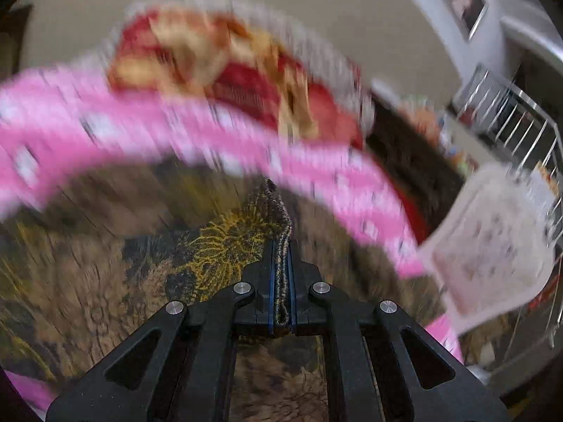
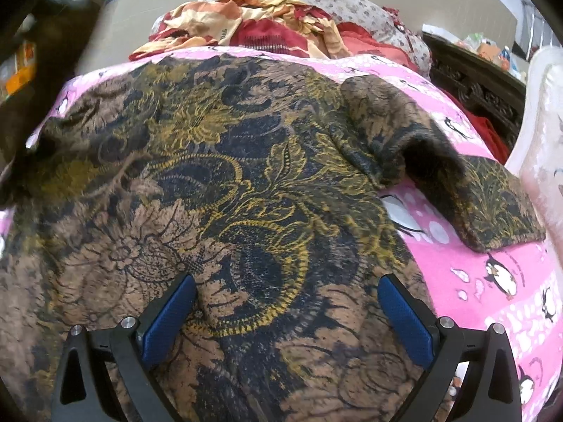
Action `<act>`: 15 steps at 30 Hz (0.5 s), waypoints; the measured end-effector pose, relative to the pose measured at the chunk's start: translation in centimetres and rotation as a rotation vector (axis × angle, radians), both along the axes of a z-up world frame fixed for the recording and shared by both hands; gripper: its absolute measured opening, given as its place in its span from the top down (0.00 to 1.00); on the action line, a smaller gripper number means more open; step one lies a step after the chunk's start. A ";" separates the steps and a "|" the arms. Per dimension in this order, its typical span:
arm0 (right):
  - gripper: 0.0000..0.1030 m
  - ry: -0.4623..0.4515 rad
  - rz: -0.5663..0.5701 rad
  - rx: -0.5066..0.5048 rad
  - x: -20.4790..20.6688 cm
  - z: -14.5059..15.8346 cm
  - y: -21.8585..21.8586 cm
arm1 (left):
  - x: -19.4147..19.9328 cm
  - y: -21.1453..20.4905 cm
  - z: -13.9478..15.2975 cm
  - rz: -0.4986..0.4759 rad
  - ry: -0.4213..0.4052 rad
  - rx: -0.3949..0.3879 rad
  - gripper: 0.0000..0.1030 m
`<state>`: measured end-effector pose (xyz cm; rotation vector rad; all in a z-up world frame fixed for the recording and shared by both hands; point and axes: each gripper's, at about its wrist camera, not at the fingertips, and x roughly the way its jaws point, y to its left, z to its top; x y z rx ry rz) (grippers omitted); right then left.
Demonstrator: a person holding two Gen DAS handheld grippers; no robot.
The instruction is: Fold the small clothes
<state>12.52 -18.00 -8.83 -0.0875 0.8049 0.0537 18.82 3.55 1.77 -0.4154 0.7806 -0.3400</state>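
garment (image 2: 218, 183): brown/black w/ yellow floral print | sheet (image 2: 499, 274): pink, penguin print | pads (image 2: 404, 313): blue

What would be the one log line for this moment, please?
left gripper: shut on brown floral garment edge | right gripper: open above garment | surface: pink penguin-print sheet

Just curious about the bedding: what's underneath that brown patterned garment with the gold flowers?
A pink penguin-print sheet shows around the spread brown, black and gold floral garment, along its far edge and right side. Whatever lies under the garment's middle is covered.
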 end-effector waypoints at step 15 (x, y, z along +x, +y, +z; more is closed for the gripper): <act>0.29 -0.065 0.289 0.396 5.2 7.1 0.1 | -8.9 1.7 -5.6 -0.091 0.060 0.102 0.64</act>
